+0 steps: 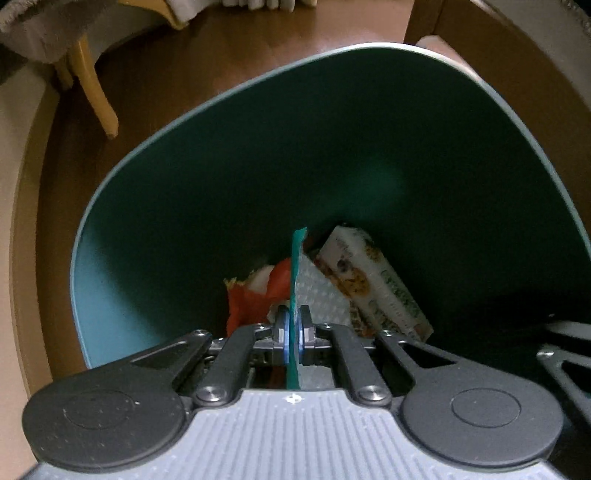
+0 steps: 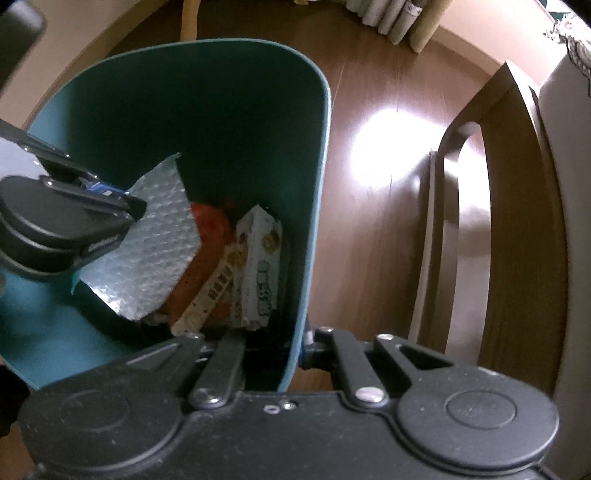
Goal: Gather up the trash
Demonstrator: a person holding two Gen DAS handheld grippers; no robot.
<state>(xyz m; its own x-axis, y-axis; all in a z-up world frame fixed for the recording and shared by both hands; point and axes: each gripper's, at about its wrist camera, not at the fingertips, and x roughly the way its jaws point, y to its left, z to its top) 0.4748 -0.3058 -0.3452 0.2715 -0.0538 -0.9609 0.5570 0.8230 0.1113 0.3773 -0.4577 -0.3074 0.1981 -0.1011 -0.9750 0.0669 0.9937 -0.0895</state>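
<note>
My left gripper point(image 1: 294, 325) is shut on a piece of silver bubble wrap with a teal edge point(image 1: 297, 258) and holds it inside the teal trash bin point(image 1: 207, 192). In the right wrist view the left gripper point(image 2: 122, 201) holds the bubble wrap point(image 2: 155, 240) over the bin's contents. A white cookie box point(image 1: 369, 280), also in the right wrist view point(image 2: 258, 266), and a red wrapper point(image 1: 255, 295) lie at the bin's bottom. My right gripper point(image 2: 295, 350) is shut on the bin's wall point(image 2: 314, 184), one finger inside, one outside.
The bin stands on a brown wood floor point(image 2: 369, 110). A yellow chair leg point(image 1: 96, 92) is at the left. A wooden furniture frame point(image 2: 509, 203) stands to the right. Rolled papers point(image 2: 391, 14) lie at the far wall.
</note>
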